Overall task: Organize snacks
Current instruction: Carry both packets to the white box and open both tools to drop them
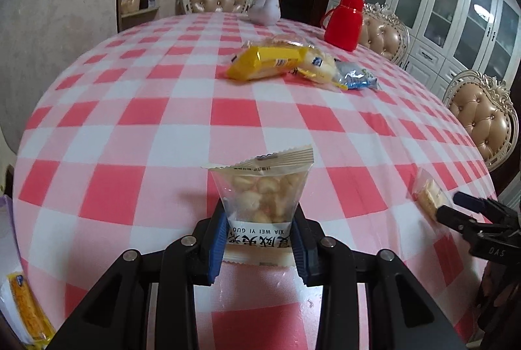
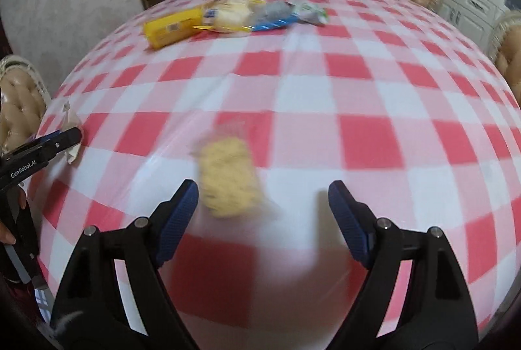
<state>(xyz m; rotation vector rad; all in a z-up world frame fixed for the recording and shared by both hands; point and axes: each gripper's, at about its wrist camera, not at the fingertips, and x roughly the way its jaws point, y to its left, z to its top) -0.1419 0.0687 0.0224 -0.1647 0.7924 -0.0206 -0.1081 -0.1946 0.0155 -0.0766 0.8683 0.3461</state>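
Now nut pack clamped in left claw; right claw wide, cracker pack btwn.

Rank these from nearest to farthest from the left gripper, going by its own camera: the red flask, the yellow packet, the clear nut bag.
1. Clear nut bag, clamped in the left gripper.
2. Yellow packet, mid-table.
3. Red flask, far edge, right.

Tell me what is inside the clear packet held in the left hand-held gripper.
The clear packet shows pale, lumpy snack pieces through its upper half. A white printed label covers the lower part, hiding what lies there between the left hand-held gripper pads.
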